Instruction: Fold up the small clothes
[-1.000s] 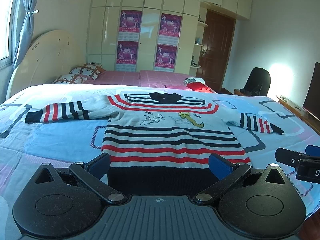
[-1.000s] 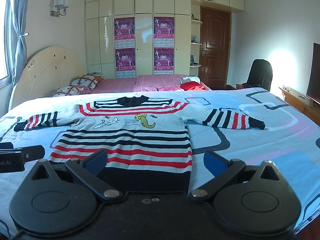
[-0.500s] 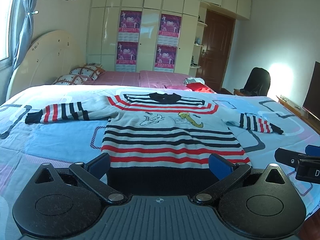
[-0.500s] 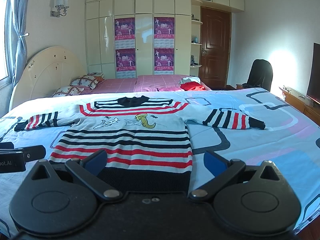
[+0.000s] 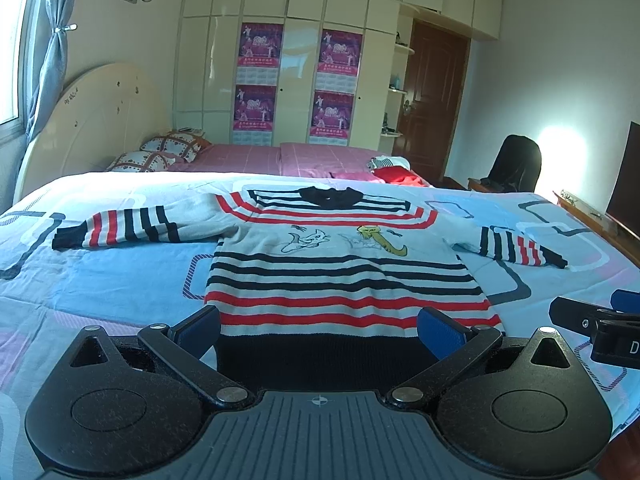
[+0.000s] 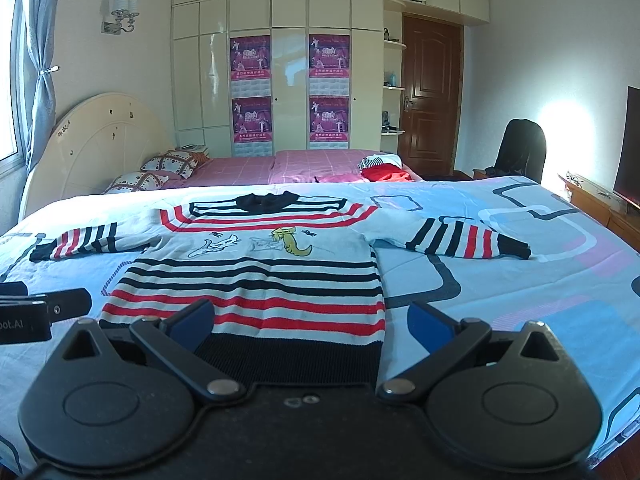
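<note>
Blue bedspread point(image 5: 120, 280) — striped sweater point(image 5: 340, 272) flat; left gripper point(image 5: 318, 330) and right gripper point(image 6: 312, 320) spread, empty.

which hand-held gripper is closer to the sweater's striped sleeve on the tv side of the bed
Right. The right hand-held gripper sits at the hem's corner on that sleeve's side; the left hand-held gripper is centred on the hem, farther away.

Sweater point(image 5: 340, 276) flat on bed point(image 5: 120, 280), pillows point(image 5: 160, 152) behind

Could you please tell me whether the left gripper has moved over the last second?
No. The left gripper frames the striped sweater's black hem exactly as before, with the brown door unshifted.
</note>
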### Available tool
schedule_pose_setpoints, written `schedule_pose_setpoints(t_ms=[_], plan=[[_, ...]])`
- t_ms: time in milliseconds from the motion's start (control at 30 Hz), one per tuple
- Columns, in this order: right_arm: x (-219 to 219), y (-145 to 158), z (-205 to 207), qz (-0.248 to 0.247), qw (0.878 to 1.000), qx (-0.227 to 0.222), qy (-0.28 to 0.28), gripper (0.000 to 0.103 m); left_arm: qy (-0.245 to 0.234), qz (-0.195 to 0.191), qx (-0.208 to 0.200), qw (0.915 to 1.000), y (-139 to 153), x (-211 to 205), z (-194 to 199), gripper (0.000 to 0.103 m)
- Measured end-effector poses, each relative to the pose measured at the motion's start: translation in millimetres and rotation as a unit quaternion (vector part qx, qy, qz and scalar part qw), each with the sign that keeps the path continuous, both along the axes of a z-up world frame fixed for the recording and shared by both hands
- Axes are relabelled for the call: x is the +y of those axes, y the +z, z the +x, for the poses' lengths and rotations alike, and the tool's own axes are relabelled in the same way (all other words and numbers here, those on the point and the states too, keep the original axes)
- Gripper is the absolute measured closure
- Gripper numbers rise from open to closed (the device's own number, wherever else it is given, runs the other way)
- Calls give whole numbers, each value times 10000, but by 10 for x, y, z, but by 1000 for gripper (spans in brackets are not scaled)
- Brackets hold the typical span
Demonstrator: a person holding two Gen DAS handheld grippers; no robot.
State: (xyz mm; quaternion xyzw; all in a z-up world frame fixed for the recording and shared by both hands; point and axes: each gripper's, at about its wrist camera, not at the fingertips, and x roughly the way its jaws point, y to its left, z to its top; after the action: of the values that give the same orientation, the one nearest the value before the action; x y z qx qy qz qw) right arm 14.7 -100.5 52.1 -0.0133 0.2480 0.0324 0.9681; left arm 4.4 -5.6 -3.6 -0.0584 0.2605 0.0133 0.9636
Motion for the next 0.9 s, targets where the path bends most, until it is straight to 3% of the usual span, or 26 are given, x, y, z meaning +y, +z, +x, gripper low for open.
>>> schedule_pose_setpoints(t_ms=[233,467,733,900], plan=[[-55,6,-6,-45,10000,-4,-87,0,22,-186,6,9998,18,70,73,0],[-462,-9,211,75,9983,-34,-581,0,206,-355,-16,9992,37,139,485,0],[-887,8,791,144,9941,-311,-1032,1,128,-806,-166,9965,17,64,1146,0],[-1363,-133,1376,617,9891,-281,-1308,3,117,-808,-34,9967,-133,-57,1728,0]])
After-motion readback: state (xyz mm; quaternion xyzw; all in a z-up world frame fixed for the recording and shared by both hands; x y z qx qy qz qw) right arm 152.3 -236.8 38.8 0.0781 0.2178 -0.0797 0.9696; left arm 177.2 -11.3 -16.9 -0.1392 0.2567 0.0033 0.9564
